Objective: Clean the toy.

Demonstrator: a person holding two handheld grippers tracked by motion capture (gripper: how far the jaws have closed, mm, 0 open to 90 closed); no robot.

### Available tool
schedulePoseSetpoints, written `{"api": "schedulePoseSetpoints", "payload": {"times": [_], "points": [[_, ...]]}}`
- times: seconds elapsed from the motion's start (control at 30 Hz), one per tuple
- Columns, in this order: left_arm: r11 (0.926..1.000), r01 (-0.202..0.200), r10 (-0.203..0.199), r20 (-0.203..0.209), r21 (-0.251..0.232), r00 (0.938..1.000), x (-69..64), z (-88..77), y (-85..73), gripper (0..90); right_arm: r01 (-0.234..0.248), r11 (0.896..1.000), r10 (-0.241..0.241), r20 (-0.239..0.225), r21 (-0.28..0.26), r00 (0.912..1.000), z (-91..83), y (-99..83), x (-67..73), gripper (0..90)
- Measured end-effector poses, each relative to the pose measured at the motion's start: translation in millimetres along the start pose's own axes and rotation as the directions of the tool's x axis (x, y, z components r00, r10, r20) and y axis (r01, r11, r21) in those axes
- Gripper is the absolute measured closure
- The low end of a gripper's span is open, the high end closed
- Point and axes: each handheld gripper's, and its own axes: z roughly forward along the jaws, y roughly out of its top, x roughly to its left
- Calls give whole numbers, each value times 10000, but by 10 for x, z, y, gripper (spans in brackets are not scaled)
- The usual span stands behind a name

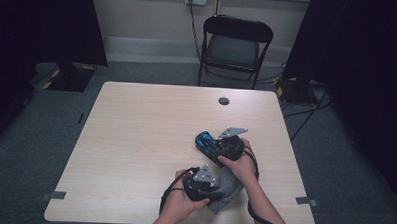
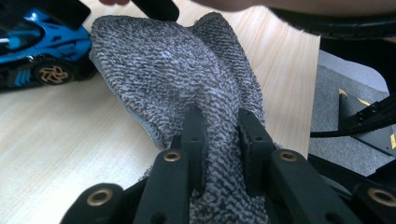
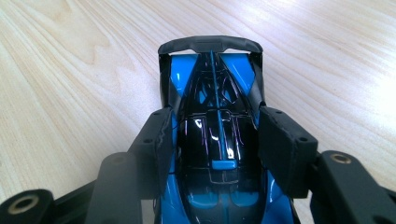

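A blue and black toy car [image 3: 217, 121] with a rear wing rests on the wooden table [image 1: 145, 135]. My right gripper [image 3: 217, 140] is shut on the car's body, one black pad on each side. In the high view the toy car [image 1: 208, 142] lies right of centre under my right gripper [image 1: 225, 145]. A grey speckled cloth [image 2: 187, 84] is bunched and pinched between the jaws of my left gripper [image 2: 219, 144], which is shut on it. The cloth [image 1: 229, 185] lies near the front edge beside my left gripper [image 1: 204, 184]. The car [image 2: 37, 56] sits just beyond the cloth.
A small dark round disc [image 1: 224, 101] lies near the table's far edge. A black folding chair [image 1: 234, 45] stands behind the table. Cables run over the grey carpet at the right. The table's left half is bare wood.
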Motion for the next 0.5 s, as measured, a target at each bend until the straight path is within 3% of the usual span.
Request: {"api": "schedulePoseSetpoints", "payload": {"times": [0.17, 0.27, 0.33, 0.4, 0.5], "points": [[9997, -218, 217, 70, 107, 9997, 47, -35, -8, 750, -28, 9999, 27, -35, -105, 10000, 1, -10, -5, 455], [9999, -110, 110, 65, 95, 9999, 78, -39, -41, 748, -247, 9991, 243, -114, -358, 9996, 3, -31, -9, 403], [9999, -57, 57, 42, 156, 10000, 98, -38, -63, 747, -118, 9995, 119, 11, -309, 9999, 4, -55, -23, 401], [9999, 30, -30, -14, 149, 10000, 114, -32, -82, 744, -412, 9971, 393, -302, -636, 9988, -14, -85, -51, 385], [9999, 40, -39, -75, 121, 10000, 137, -21, -92, 740, -213, 9975, 195, -272, -677, 9994, -59, -116, -80, 378]]}}
